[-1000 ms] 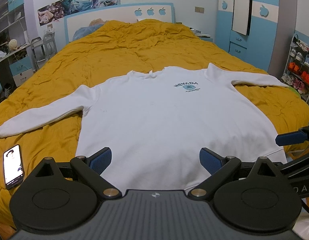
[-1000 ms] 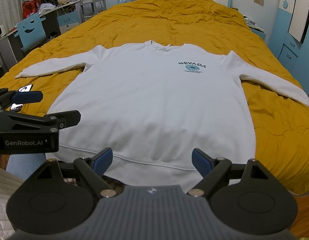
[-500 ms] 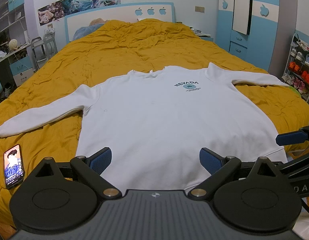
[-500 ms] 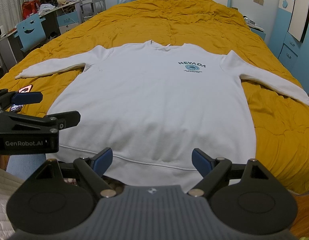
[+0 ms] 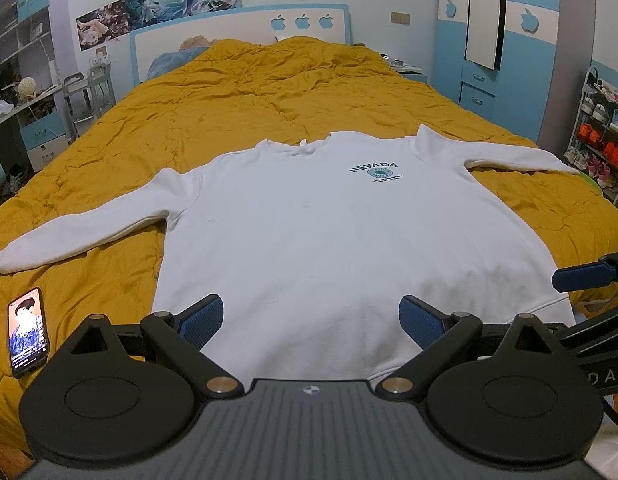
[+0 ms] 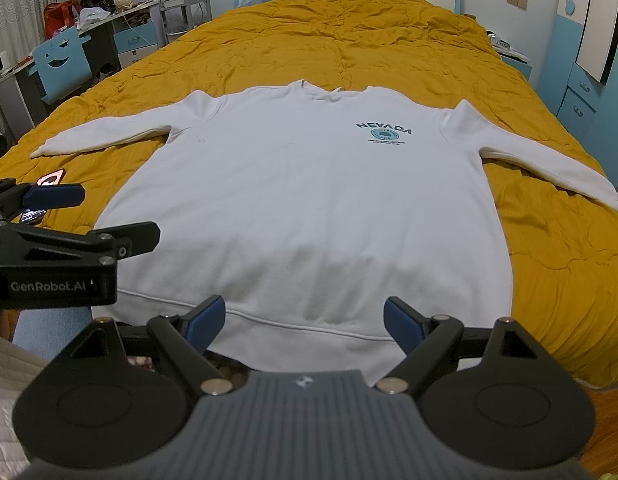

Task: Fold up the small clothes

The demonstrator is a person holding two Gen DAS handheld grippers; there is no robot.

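Note:
A white long-sleeved sweatshirt (image 5: 329, 240) with a "NEVADA" print lies flat and face up on the yellow bedspread (image 5: 269, 92), both sleeves spread out. It also shows in the right wrist view (image 6: 309, 200). My left gripper (image 5: 311, 320) is open and empty, hovering just above the hem at the near edge. My right gripper (image 6: 305, 322) is open and empty above the hem too, to the right of the left one. Each gripper shows at the edge of the other's view.
A phone (image 5: 26, 332) with a lit screen lies on the bedspread left of the hem. A desk and blue chair (image 6: 63, 64) stand left of the bed. A blue wardrobe (image 5: 497, 40) and a shoe rack (image 5: 601, 148) stand to the right.

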